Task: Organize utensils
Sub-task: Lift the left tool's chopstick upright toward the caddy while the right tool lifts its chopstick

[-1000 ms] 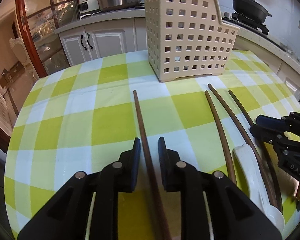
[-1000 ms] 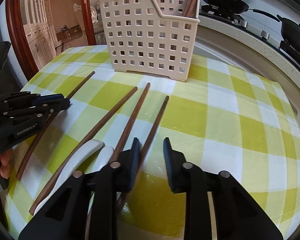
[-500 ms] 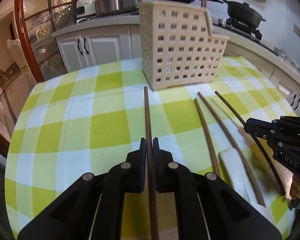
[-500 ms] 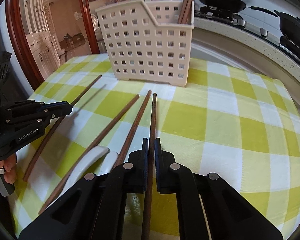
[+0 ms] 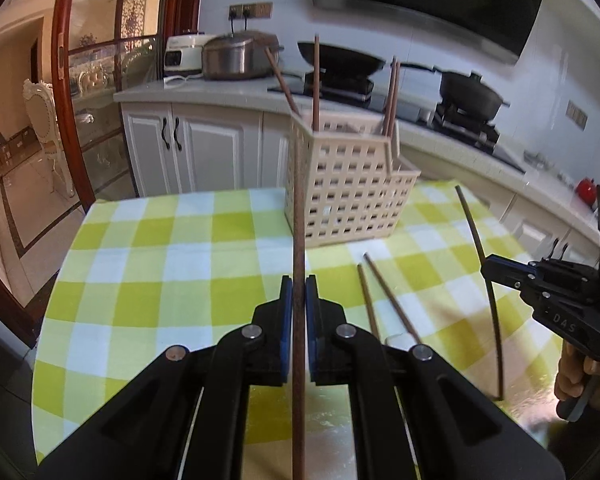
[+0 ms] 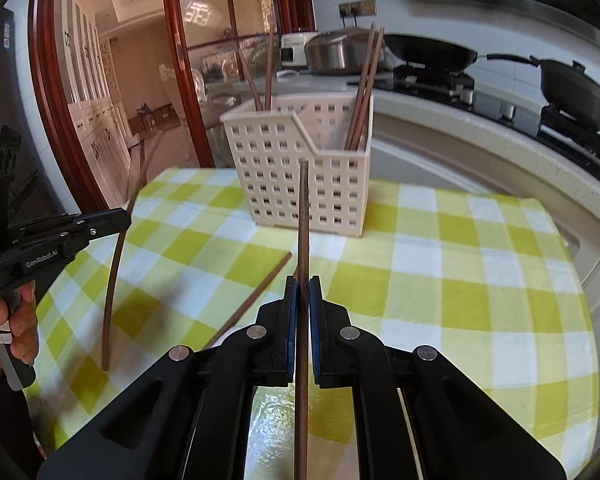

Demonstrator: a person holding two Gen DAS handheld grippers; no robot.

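My left gripper (image 5: 299, 282) is shut on a brown chopstick (image 5: 298, 208), held above the checked tablecloth (image 5: 160, 264) and pointing toward the cream slotted basket (image 5: 352, 200). My right gripper (image 6: 303, 282) is shut on a second chopstick (image 6: 304, 220), which also points at the basket (image 6: 284, 176). Each view shows the other gripper from the side, with its chopstick lifted off the cloth: the right gripper (image 5: 486, 270) and the left gripper (image 6: 126, 216). Several chopsticks stand upright in the basket. Two more chopsticks (image 5: 388, 296) lie on the cloth beside a white spoon (image 5: 396, 338).
Behind the table runs a kitchen counter (image 5: 220, 94) with a rice cooker (image 5: 240, 56), a wok (image 5: 340, 60) and a black pot (image 5: 470, 94). White cabinets (image 5: 204, 152) sit below it. A red-framed glass door (image 6: 180, 80) stands on the left. The table's edge curves near on both sides.
Both grippers went from open around a chopstick to shut on it. Both then rose, lifting the chopsticks off the cloth and tilting the views up toward the basket.
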